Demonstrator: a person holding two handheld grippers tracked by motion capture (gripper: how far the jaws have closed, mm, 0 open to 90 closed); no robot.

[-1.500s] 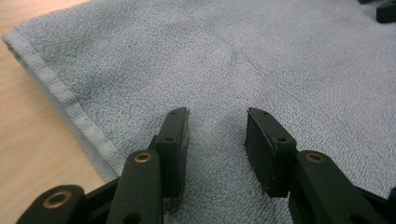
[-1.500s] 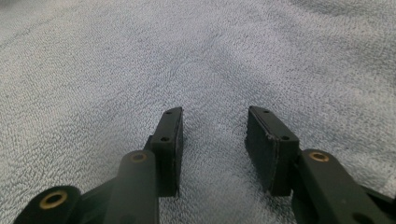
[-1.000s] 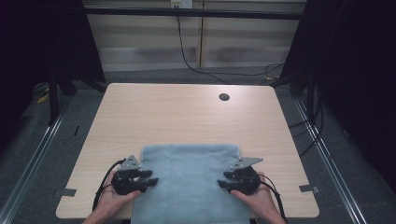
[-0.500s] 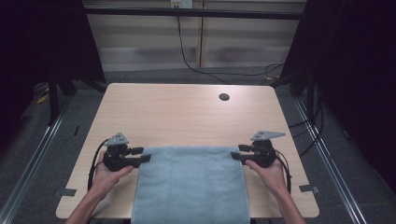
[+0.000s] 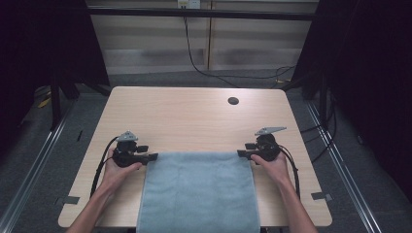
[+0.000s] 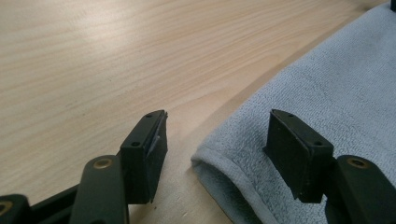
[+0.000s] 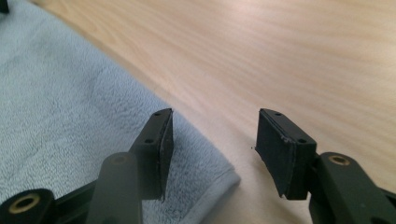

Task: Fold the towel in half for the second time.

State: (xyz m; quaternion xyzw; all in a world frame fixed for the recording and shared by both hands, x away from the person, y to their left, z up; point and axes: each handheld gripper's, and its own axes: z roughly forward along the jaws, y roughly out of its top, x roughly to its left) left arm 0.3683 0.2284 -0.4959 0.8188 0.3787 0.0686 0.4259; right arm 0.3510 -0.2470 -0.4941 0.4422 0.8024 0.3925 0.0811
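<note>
Cloth, a pale blue rectangular terry towel (image 5: pixel 199 191), lies flat on the near half of the light wooden table (image 5: pixel 194 116), overhanging its near edge. Left gripper (image 5: pixel 151 157) and right gripper (image 5: pixel 243 153) flank the towel's far corners, jaws just opened, gripping nothing.

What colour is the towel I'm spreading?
The towel is plain light blue-grey, no pattern; the high view shows it best.
</note>
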